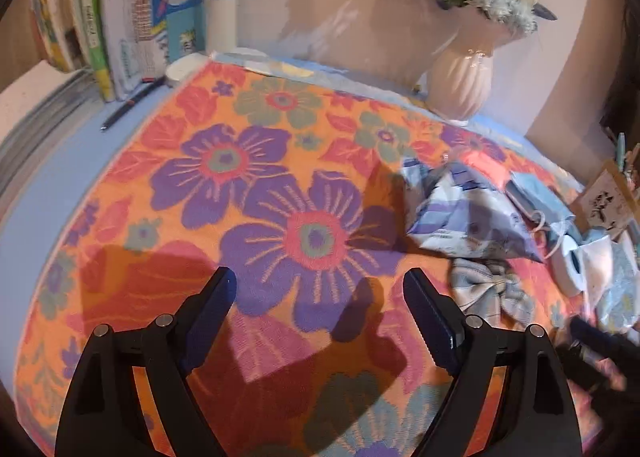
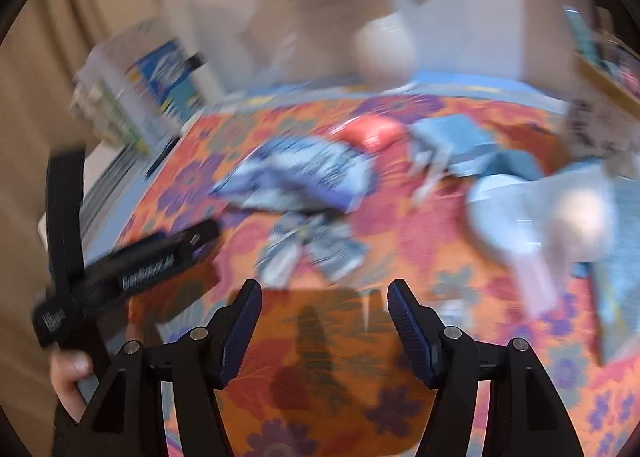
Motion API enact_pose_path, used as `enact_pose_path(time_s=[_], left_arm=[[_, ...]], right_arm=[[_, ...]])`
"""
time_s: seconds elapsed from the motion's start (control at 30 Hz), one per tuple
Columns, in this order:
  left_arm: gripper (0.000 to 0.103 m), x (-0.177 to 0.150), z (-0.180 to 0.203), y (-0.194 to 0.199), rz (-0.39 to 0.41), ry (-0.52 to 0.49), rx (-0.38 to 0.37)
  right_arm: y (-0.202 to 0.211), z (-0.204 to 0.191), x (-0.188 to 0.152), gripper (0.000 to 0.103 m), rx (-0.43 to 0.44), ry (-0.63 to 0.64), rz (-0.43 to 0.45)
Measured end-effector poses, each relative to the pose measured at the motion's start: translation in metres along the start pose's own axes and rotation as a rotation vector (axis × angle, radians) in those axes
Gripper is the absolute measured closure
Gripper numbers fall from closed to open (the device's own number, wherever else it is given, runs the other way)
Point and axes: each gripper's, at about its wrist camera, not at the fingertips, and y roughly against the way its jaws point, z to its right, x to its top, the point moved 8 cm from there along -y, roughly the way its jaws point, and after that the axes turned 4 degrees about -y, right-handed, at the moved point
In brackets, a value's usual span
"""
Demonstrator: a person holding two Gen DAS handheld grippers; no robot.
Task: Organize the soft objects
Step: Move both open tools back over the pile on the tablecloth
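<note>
A pile of soft things lies on the right of an orange floral cloth (image 1: 168, 297): a blue-and-white printed soft pack (image 1: 468, 217), a crumpled grey-blue checked cloth (image 1: 492, 293), a blue face mask (image 1: 536, 197) and a toilet paper roll (image 1: 572, 265). My left gripper (image 1: 320, 289) is open and empty above the cloth, left of the pile. In the blurred right wrist view my right gripper (image 2: 324, 301) is open and empty, just short of the checked cloth (image 2: 312, 249); the printed pack (image 2: 304, 177), a red item (image 2: 372, 133) and the roll (image 2: 516, 213) lie beyond.
Books (image 1: 120, 25) stand at the back left, a pen (image 1: 128, 105) before them. A white vase of flowers (image 1: 464, 73) stands at the back. A wooden organiser (image 1: 612, 197) sits at the right edge. The other gripper's black body (image 2: 132, 261) shows at left.
</note>
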Motion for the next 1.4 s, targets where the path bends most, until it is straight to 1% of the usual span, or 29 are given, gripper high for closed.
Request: enact_pose_path(time_s=[0.07, 0.13, 0.17, 0.2, 0.23, 0.27, 0.33, 0.4, 0.5, 0.8, 1.4], left_arm=[[0.018, -0.002, 0.000, 0.000, 0.001, 0.002, -0.010], [0.018, -0.003, 0.001, 0.001, 0.002, 0.007, -0.028], [0.018, -0.003, 0.001, 0.001, 0.005, 0.012, -0.034], [0.018, -0.003, 0.001, 0.002, 0.004, 0.018, -0.036], [0.018, -0.003, 0.000, 0.002, 0.006, 0.025, -0.041], [0.018, -0.003, -0.001, 0.001, 0.001, 0.036, -0.045], [0.018, -0.003, -0.004, -0.002, -0.007, 0.053, -0.056], [0.017, -0.003, -0.006, -0.002, -0.005, 0.067, -0.069], [0.017, -0.002, -0.006, -0.002, -0.003, 0.076, -0.075], [0.015, -0.004, -0.004, -0.003, -0.012, 0.051, -0.048], [0.015, -0.004, -0.004, -0.003, -0.013, 0.039, -0.039]], right_arm=[[-0.016, -0.010, -0.008, 0.039, 0.011, 0.049, -0.017], [-0.027, -0.015, -0.016, 0.037, -0.013, 0.087, -0.034], [-0.027, -0.018, -0.016, 0.033, -0.036, 0.117, -0.022], [-0.027, -0.024, -0.017, 0.021, -0.040, 0.148, -0.019], [-0.029, -0.027, -0.019, 0.015, -0.046, 0.169, -0.023], [-0.032, -0.028, -0.022, 0.012, -0.065, 0.187, -0.038], [-0.037, -0.032, -0.025, 0.008, -0.099, 0.223, -0.057], [-0.039, -0.035, -0.028, 0.000, -0.114, 0.258, -0.078], [-0.040, -0.035, -0.028, 0.000, -0.116, 0.262, -0.084], [-0.040, -0.035, -0.027, 0.000, -0.116, 0.260, -0.084], [-0.039, -0.035, -0.028, 0.000, -0.114, 0.264, -0.086]])
